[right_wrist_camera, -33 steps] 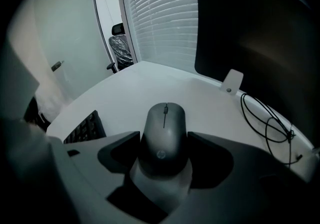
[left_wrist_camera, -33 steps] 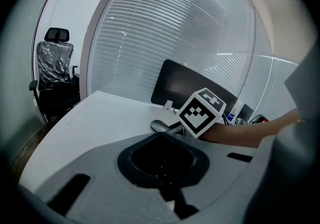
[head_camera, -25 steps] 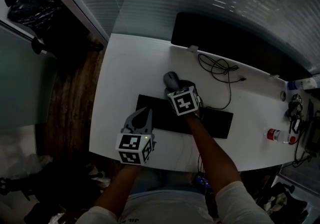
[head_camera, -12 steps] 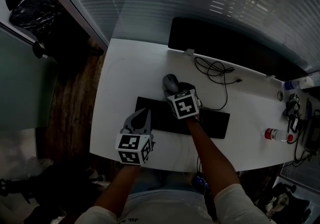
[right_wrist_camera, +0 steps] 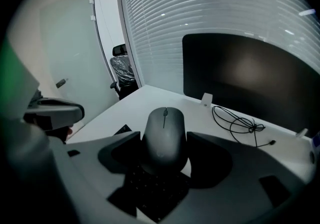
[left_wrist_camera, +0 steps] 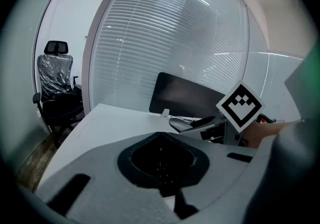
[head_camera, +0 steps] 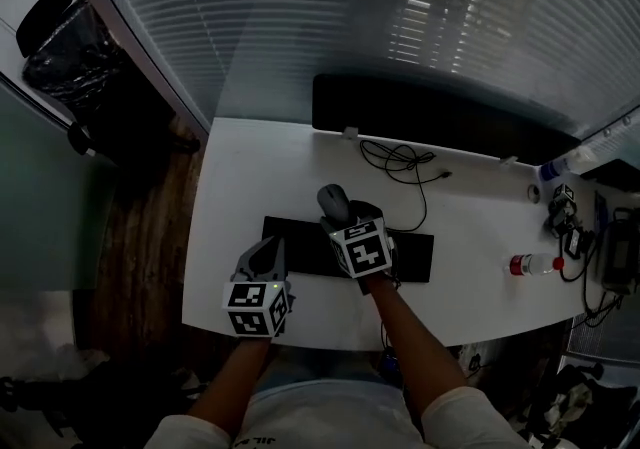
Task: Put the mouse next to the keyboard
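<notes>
A dark grey mouse sits clamped between the jaws of my right gripper, held above the back edge of the black keyboard. In the head view the mouse pokes out ahead of the right gripper, over the left half of the keyboard. My left gripper hovers at the keyboard's left end near the desk's front edge, jaws together and nothing in them. The left gripper view shows those closed jaws and, beyond them, the mouse in the right gripper.
A dark monitor stands along the back of the white desk. A loose black cable lies in front of it. A bottle and small clutter are at the right end. An office chair stands off the left end.
The head view has swung, so the desk sits lower and smaller in the picture. The right gripper still holds the mouse over the keyboard's back edge. The left gripper stays by the left end.
</notes>
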Motion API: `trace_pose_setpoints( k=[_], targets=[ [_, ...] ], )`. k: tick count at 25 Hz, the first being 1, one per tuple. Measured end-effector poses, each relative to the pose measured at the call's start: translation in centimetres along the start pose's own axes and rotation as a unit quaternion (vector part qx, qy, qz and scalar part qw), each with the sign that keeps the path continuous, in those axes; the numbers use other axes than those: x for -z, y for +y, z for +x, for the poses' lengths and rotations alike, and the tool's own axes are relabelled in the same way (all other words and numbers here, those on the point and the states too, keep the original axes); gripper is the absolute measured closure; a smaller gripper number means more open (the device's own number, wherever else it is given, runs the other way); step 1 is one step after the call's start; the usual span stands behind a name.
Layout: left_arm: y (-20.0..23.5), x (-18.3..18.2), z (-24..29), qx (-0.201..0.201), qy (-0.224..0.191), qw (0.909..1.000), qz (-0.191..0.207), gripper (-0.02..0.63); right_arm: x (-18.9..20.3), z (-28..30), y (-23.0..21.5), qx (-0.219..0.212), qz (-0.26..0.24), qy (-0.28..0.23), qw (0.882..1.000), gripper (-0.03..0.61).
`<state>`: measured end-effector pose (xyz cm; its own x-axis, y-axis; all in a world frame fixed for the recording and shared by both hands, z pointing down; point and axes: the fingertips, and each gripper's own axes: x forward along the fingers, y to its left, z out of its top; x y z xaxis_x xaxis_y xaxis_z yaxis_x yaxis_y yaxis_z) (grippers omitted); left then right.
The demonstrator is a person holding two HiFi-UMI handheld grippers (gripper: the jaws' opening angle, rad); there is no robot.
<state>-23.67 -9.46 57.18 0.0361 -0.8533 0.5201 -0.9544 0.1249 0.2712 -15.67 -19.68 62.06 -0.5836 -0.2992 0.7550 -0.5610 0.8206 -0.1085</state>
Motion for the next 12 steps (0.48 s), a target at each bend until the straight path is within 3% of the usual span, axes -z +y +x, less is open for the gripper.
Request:
trace_pose_setpoints(
  k=[12],
  targets=[
    [-5.0,1.4,-4.4,0.021,0.006,0.9996,0.017,0.612,3.6,-10.2,2.4,0.013,0.028,-0.034,0.999,0.284]
  ],
)
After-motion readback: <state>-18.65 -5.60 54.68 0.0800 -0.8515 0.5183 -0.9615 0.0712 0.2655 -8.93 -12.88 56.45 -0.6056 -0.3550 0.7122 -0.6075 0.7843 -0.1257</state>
